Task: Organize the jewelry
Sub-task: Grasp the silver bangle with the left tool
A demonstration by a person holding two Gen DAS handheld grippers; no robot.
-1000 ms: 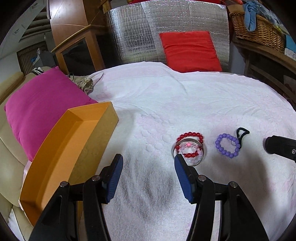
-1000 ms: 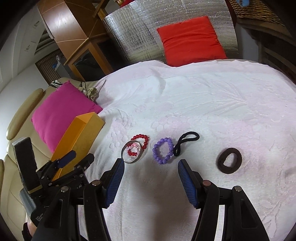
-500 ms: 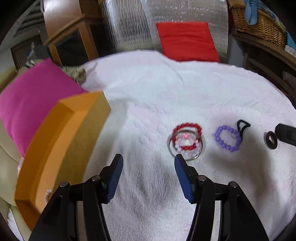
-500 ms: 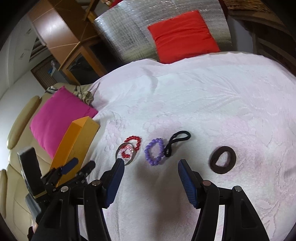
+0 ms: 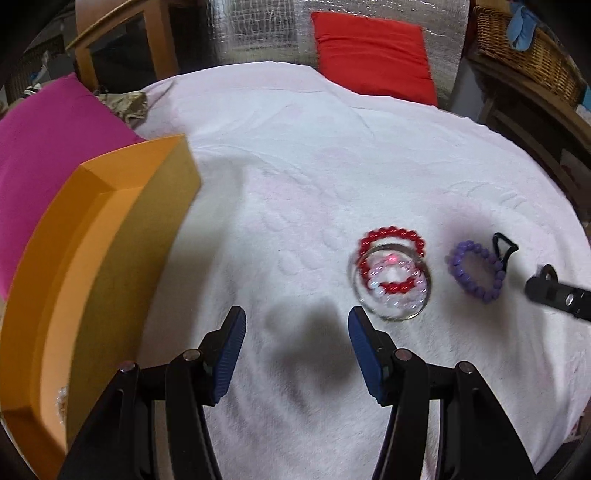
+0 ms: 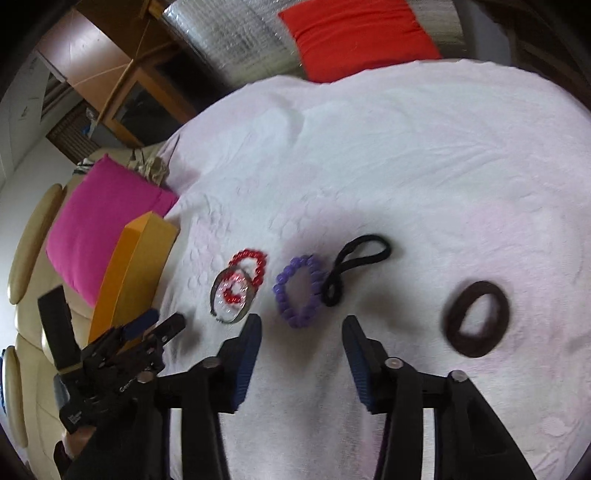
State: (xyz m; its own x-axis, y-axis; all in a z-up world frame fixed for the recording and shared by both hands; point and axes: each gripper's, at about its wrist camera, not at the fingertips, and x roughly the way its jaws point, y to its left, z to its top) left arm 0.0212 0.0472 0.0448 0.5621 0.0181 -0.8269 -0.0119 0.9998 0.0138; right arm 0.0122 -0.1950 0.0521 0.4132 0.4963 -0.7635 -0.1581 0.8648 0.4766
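Note:
A red bead bracelet (image 5: 391, 236) (image 6: 251, 264) lies on the white cloth, overlapped by a clear ring with pale beads (image 5: 391, 288) (image 6: 232, 295). To its right lie a purple bead bracelet (image 5: 476, 271) (image 6: 299, 291), a black hair tie (image 5: 502, 245) (image 6: 354, 264) and a brown scrunchie (image 6: 476, 317). An orange box (image 5: 92, 266) (image 6: 129, 266) stands at the left. My left gripper (image 5: 295, 332) is open and empty, just left of the clear ring. My right gripper (image 6: 301, 336) is open and empty, just in front of the purple bracelet.
A pink cushion (image 5: 48, 147) lies behind the orange box. A red cushion (image 5: 373, 55) leans on a silver foil panel (image 5: 258, 26) at the back. A wicker basket (image 5: 524, 48) stands at the back right. Wooden furniture (image 6: 110, 74) stands at the back left.
Both grippers have moved forward and closer to the jewelry. The right gripper now stands nearer the purple bracelet. Nothing has been picked up.

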